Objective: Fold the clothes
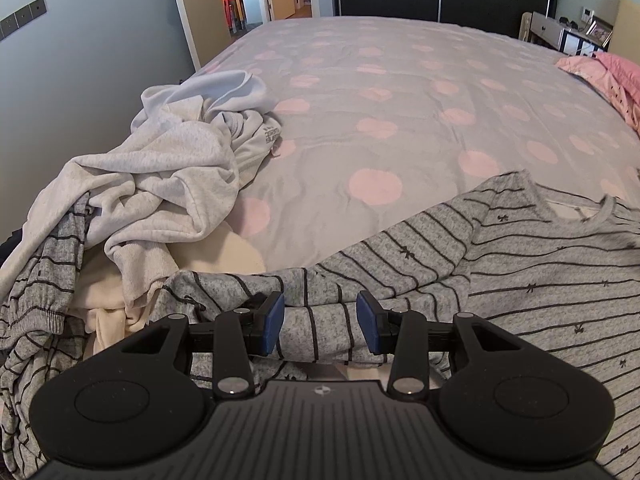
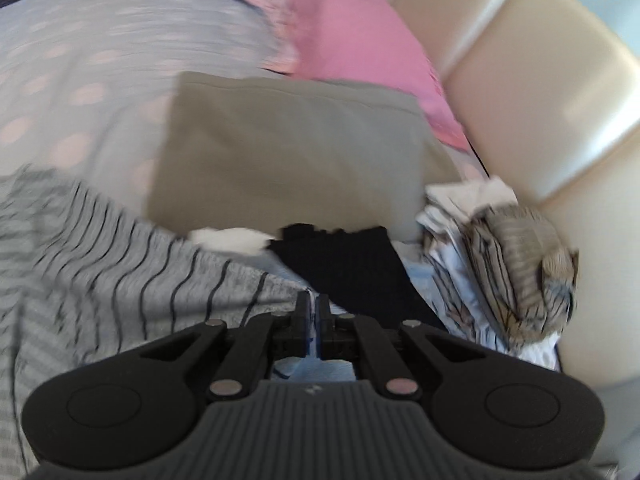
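The grey striped top (image 1: 540, 280) lies spread on the polka-dot duvet (image 1: 380, 100), its neckline away from the person and its sleeve (image 1: 312, 328) running crosswise between the half-parted fingers of the left gripper (image 1: 320, 326), which do not clamp it. The right gripper (image 2: 314, 312) is pinched together on a thin pale edge of fabric whose garment I cannot tell, at the top's right side near the folded stack (image 2: 500, 264). The left hand looks nearer the sleeve, so folding it inward probably falls to that hand.

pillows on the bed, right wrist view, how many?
2. A pink pillow lies against the cream headboard; a taupe pillow lies in front of it, overlapping its lower edge. The frame is blurred, and more may sit out of view.
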{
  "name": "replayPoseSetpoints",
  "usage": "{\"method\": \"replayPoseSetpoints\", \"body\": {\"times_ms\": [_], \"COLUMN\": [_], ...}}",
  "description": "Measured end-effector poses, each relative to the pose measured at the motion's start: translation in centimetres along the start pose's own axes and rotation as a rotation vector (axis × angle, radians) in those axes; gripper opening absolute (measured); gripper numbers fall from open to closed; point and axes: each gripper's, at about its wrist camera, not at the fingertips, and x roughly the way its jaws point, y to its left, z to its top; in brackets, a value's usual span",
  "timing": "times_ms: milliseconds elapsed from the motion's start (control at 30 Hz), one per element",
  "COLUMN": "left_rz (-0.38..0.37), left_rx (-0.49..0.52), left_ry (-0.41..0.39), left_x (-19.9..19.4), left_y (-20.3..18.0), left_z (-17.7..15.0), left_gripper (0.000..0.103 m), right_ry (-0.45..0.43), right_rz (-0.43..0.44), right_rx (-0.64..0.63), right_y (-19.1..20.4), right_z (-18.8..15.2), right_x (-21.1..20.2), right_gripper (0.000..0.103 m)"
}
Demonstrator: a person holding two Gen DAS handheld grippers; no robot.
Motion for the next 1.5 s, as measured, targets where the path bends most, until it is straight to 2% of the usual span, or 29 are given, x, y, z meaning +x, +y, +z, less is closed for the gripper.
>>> {"method": "replayPoseSetpoints", "body": {"times_ms": [167,267,333,400,433,533,700,833,933,1033,1100,1267,1300,1433,1467,1500], "left_rz": [0.005,-0.003,-0.011,-0.022,-0.029,-0.051,-0.104,-0.128,-0.162,-0.161,-0.160,-0.245,-0.248,-0.237,-0.236,-0.234], "left_rx": [0.013,0.029,0.042,0.062,0.075,0.092,0.088,0.140,0.157,0.193,0.202,0.148,0.150,0.160,0.157,0.137], "left_ry": [0.021,0.028,0.031,0.029,0.025,0.007,0.000,-0.002,0.009,0.023,0.035,0.060,0.065,0.060,0.049,0.049], "left_x": [0.7,0.9,1.1,1.2,1.3,1.8,3.5,5.7,8.1,11.1,13.1,16.7,17.3,18.8,18.9,19.0], "left_y": [-0.4,-0.9,-1.3,-1.8,-2.1,-2.7,-4.0,-6.7,-8.7,-10.4,-11.3,-12.0,-12.2,-13.0,-13.1,-13.1], "left_z": [-0.1,-0.3,-0.4,-0.5,-0.5,-0.1,2.2,4.7,6.3,7.0,7.2,7.0,7.0,6.9,6.9,7.0], "left_gripper": [0.038,0.038,0.038,0.038,0.038,0.038,0.038,0.040,0.042,0.042,0.042,0.043,0.044,0.047,0.048,0.046], "right_ry": [0.031,0.043,0.012,-0.044,-0.075,-0.159,-0.184,-0.148,-0.117,-0.096,-0.089,-0.051,-0.048,-0.021,-0.028,-0.033], "right_rz": [-0.026,-0.026,-0.026,-0.025,-0.021,0.066,0.241,0.360,0.395,0.411,0.427,0.465,0.465,0.470,0.473,0.476], "right_rx": [0.040,0.035,0.022,0.012,0.011,-0.018,-0.141,-0.210,-0.272,-0.305,-0.299,-0.277,-0.282,-0.294,-0.294,-0.296], "right_y": [1.0,1.2,1.3,1.4,1.5,2.7,8.7,14.2,18.1,20.6,21.4,23.0,23.3,24.4,24.5,24.5], "right_z": [-0.4,-0.8,-0.9,-0.4,-0.1,1.2,2.9,3.7,3.9,4.5,5.0,5.8,5.8,5.3,5.3,5.2], "right_x": [4.2,5.4,5.1,3.8,3.1,1.4,2.0,4.5,6.6,8.9,10.4,13.9,14.3,16.3,16.3,16.3], "right_gripper": [0.003,0.005,0.009,0.021,0.023,0.025,0.033,0.036,0.039,0.039,0.039,0.045,0.048,0.049,0.048,0.040]}}
